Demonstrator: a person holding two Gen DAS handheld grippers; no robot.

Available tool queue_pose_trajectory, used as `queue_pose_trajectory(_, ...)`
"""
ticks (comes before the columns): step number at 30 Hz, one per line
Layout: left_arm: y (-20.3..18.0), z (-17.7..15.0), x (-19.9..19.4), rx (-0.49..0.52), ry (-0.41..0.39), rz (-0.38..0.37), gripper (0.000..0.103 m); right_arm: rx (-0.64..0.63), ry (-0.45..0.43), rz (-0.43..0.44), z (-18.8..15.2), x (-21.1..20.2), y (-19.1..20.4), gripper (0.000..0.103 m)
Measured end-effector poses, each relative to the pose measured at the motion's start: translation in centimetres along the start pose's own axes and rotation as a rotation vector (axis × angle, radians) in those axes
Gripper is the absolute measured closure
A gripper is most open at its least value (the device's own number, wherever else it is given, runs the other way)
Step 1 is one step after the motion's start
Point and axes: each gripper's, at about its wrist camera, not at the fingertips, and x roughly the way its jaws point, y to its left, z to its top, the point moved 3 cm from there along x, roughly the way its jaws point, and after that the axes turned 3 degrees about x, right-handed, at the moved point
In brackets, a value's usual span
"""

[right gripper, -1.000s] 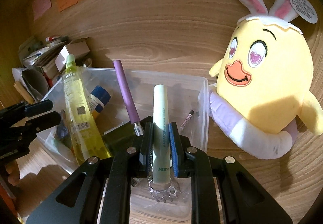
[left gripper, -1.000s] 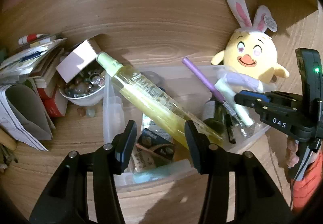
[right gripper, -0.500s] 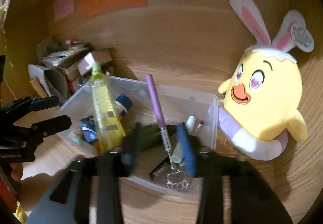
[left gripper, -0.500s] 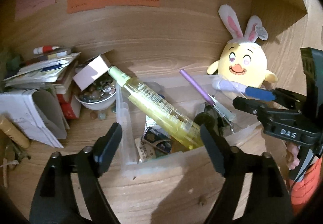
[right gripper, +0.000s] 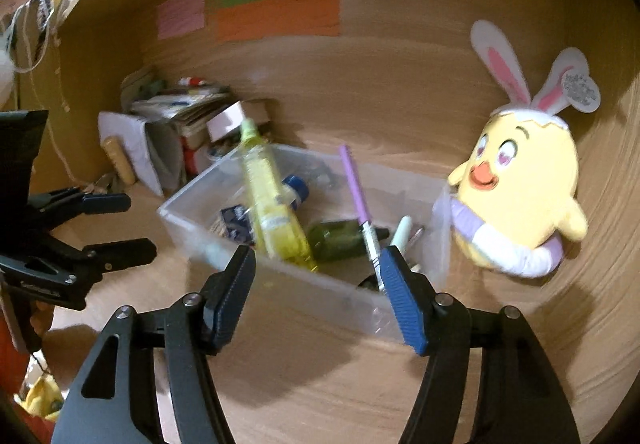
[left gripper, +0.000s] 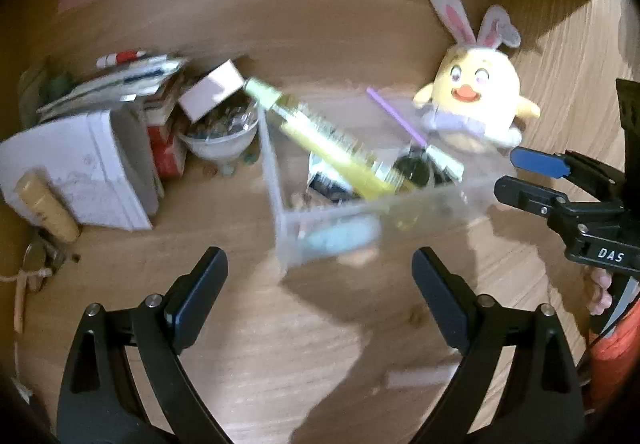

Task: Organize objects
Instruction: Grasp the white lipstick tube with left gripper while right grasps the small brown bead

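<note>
Left gripper [left gripper: 320,276] fingers spread wide, empty. Right gripper [right gripper: 318,270] fingers wide apart, empty. Clear bin [right gripper: 304,284] on wooden desk, just beyond both fingertip pairs. Inside bin: yellow bottle [right gripper: 272,211], purple pen [right gripper: 356,191], pale green tube [right gripper: 401,230]. Plush chick [right gripper: 520,199] beside bin, right of right fingers.

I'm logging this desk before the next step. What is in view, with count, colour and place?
Storage bin: 1, clear plastic, centre of the desk.
Spray bottle: 1, yellow-green, leaning in the bin, cap over the back rim.
Purple pen: 1, slanted in the bin.
Dark green bottle: 1, lying in the bin.
Pale green tube: 1, in the bin's right end.
Plush chick: 1, yellow with bunny ears, right of the bin.
Bowl: 1, white, left of the bin.
Paper stack: 1, mixed, far left.
Sticky notes: 3, pink, green, orange, on the wall.
Left hand-held gripper: 1, black, open, empty.
Right hand-held gripper: 1, black with blue pads, open, empty.
</note>
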Motion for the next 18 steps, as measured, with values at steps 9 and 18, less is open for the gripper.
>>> queue_pose_trajectory(9, 0.2, -3.8, -0.3, 0.007, 0.073, -0.004, 0.009, -0.038, 0.164, 0.147, -3.9, 2.9, 3.9, 0.046)
queue_pose_trajectory(18, -1.0, -6.4, -0.8, 0.064, 0.114, -0.034, 0.009, -0.093, 0.300, 0.209, -5.8, 6.2, 6.4, 0.075)
